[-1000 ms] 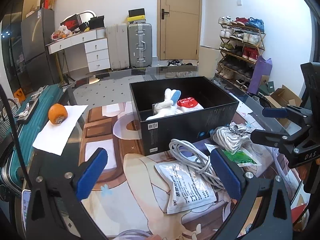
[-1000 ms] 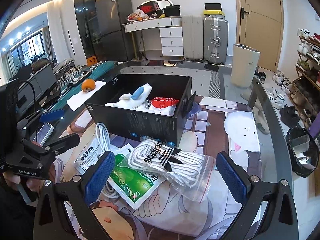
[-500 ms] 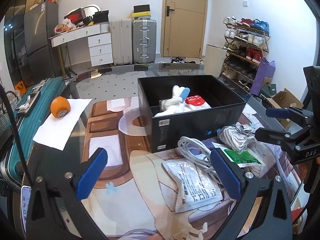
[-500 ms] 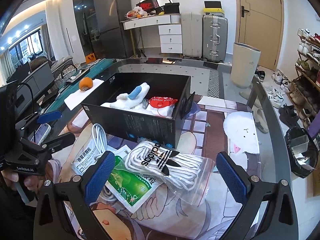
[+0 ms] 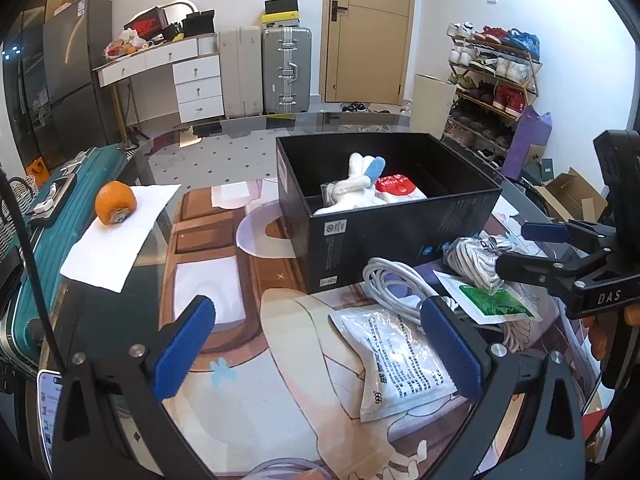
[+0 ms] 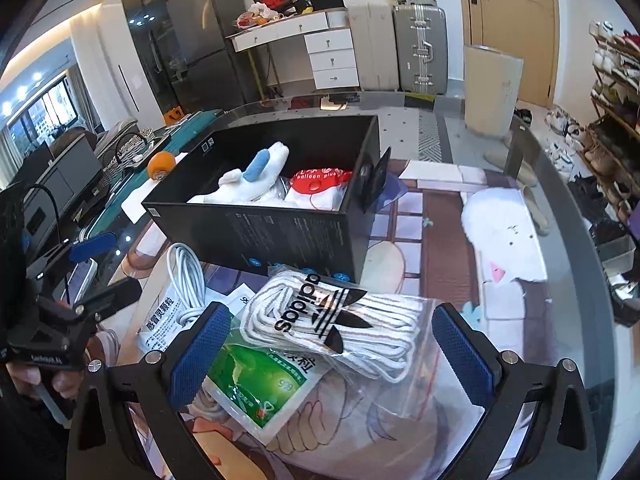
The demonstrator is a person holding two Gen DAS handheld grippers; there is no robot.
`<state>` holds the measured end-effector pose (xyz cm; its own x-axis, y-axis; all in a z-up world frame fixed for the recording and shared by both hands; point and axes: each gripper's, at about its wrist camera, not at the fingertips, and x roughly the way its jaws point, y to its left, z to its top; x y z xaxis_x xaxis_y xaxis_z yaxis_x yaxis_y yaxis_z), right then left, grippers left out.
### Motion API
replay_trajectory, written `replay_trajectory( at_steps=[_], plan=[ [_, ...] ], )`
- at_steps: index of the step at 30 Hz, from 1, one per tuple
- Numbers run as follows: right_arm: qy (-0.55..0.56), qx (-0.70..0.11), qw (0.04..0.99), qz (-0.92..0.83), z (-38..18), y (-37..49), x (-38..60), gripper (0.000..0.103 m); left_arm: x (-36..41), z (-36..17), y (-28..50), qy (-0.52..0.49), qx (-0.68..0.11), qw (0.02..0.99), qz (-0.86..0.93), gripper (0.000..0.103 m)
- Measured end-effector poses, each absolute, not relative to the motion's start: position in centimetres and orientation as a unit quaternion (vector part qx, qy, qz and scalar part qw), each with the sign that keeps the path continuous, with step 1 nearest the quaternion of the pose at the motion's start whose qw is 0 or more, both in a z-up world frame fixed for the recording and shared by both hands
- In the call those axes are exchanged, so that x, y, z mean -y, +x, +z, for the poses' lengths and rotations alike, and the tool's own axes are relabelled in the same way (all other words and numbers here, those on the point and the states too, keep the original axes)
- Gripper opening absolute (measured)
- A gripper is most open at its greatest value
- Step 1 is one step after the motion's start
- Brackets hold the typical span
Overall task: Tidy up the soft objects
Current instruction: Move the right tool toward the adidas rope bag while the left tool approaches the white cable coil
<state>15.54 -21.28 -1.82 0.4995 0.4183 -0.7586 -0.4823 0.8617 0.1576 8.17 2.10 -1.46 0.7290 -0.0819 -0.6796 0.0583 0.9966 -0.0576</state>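
Your left tool (image 5: 320, 344): jaws apart, empty.
Your right tool (image 6: 332, 350): jaws wide, straddling the rope bag (image 6: 340, 328).
Black box (image 6: 280, 232): behind it.

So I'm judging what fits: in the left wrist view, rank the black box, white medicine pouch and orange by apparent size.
1. black box
2. white medicine pouch, though it lies nearer the camera
3. orange

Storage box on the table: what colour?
Black, inside and out; the box shows best in the right wrist view.
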Motion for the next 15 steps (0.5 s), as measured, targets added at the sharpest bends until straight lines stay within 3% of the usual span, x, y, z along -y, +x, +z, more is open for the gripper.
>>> replay_trajectory(
  at_steps=[15],
  plan=[
    [-0.035, -0.454, 0.857, 0.241, -3.7, 17.0, 20.2, 0.102, -1.9, -2.5, 8.6, -0.016, -0.386, 0.921, -0.048, 0.103]
  ],
)
